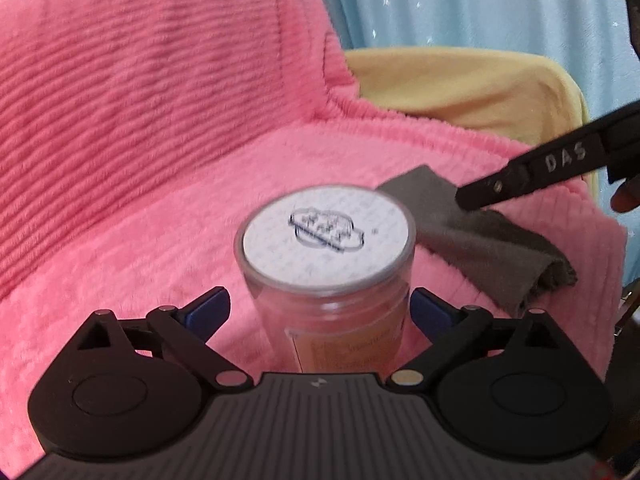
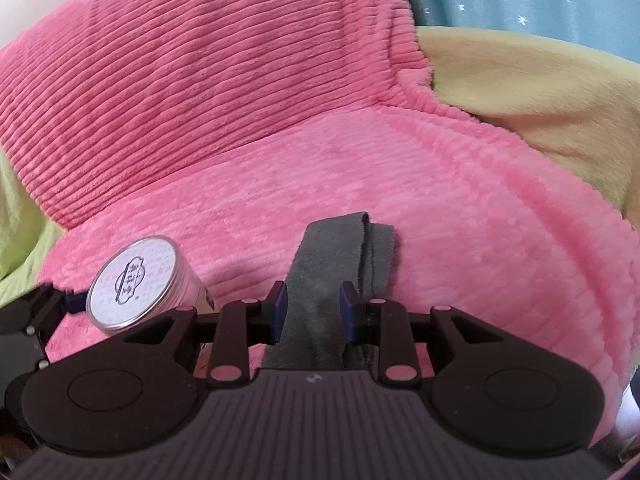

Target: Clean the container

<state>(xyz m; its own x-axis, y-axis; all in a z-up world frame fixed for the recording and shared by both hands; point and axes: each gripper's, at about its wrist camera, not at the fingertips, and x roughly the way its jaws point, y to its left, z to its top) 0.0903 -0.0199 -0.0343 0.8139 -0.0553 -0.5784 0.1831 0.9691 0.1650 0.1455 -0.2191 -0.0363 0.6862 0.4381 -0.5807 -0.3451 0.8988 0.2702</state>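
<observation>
From the left gripper's camera, the left gripper (image 1: pixel 320 312) has its blue pads spread wide on either side of a clear jar (image 1: pixel 326 264). The left pad stands clearly apart from the glass; the right pad sits just at the jar's side, and I cannot tell whether it touches. The jar stands upright in the middle of a pink ribbed blanket (image 1: pixel 160 160) and carries a white lid (image 1: pixel 326 238) printed with a dark logo. Right of the jar, toward the blanket's right edge, lies a folded grey cloth (image 1: pixel 492 248). One black finger of the right gripper (image 1: pixel 532 176) reaches in from the right and comes down over the cloth's upper end. A yellow cushion (image 1: pixel 460 80) sits behind the blanket, with a blue starred curtain (image 1: pixel 480 0) beyond it.

From the right gripper's camera, the right gripper (image 2: pixel 312 316) hangs over the cloth (image 2: pixel 324 280), its blue pads parted with the grey strip running between them; neither pad clearly presses it. The jar (image 2: pixel 136 280) shows at the left, near the blanket's (image 2: pixel 360 160) left edge, lid facing the camera, and a tip of the left gripper (image 2: pixel 60 304) is beside it. Yellow cushion (image 2: pixel 540 92) lies at the far right, green fabric (image 2: pixel 20 232) at the far left.
</observation>
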